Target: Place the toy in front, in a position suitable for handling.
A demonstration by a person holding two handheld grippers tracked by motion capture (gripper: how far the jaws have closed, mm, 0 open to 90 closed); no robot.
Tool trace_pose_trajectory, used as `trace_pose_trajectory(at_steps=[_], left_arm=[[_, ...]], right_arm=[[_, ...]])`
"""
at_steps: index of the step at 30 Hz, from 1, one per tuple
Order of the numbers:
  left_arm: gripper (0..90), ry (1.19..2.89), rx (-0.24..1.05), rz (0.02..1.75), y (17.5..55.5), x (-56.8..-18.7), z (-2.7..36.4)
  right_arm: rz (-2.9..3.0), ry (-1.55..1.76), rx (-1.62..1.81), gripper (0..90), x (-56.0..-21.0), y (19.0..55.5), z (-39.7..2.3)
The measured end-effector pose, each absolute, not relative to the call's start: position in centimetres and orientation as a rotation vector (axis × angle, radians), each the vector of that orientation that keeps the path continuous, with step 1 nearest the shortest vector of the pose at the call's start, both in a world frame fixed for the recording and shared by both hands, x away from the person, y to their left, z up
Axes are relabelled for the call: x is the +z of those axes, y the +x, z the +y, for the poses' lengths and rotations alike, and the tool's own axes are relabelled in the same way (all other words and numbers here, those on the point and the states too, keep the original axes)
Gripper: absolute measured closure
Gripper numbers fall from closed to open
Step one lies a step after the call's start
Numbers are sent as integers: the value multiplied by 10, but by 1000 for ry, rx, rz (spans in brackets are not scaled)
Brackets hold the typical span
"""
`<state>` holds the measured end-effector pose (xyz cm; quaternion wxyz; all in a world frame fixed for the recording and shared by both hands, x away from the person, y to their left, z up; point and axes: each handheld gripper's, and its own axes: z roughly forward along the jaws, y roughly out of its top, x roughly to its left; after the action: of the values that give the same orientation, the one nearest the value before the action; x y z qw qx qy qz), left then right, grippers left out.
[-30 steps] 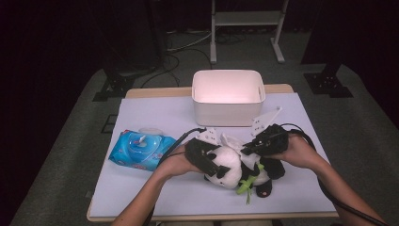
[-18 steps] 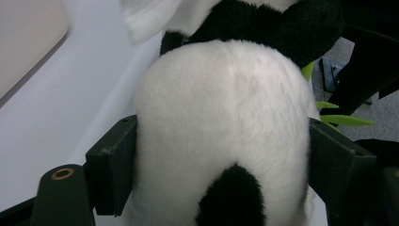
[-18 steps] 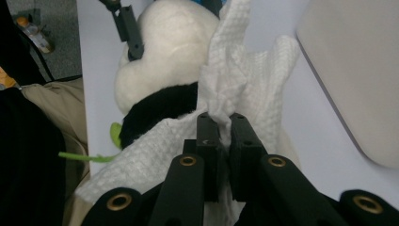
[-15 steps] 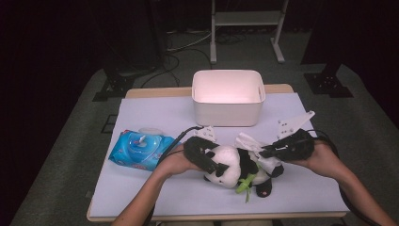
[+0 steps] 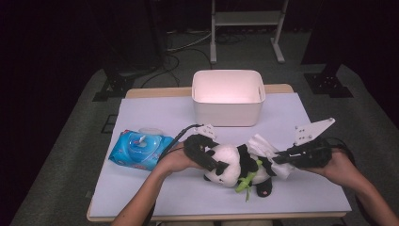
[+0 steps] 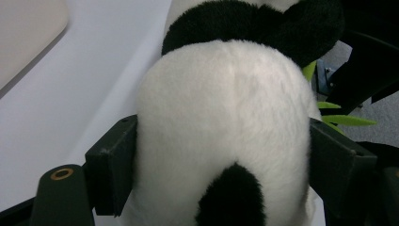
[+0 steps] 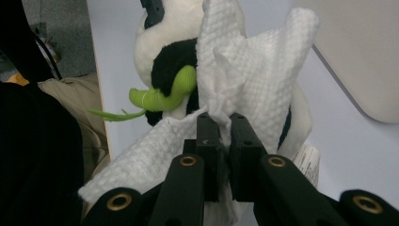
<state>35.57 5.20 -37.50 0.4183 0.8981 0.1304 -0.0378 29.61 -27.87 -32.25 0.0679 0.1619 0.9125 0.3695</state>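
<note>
My left tongs [image 5: 212, 163] clamp the black-and-white plush panda's [image 5: 237, 162] head; right tongs [image 5: 281, 160], pinching the white textured wipe [image 7: 254, 89], sit at its rump.

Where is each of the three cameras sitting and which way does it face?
High view: above the person's side, looking forward and down on the table; both forearms show.
Left gripper view: rides the left gripper, facing the panda.
Right gripper view: rides the right gripper, facing its pinched wipe.
All share the panda.
</note>
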Motion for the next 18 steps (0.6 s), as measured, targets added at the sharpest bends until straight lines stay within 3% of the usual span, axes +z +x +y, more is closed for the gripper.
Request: trace_pose_trajectory(at_steps=[18], left_arm=[[201,2279,-46,304,351,-366,42]], right_arm=[[2759,449,1125,835,-321,300,-267]])
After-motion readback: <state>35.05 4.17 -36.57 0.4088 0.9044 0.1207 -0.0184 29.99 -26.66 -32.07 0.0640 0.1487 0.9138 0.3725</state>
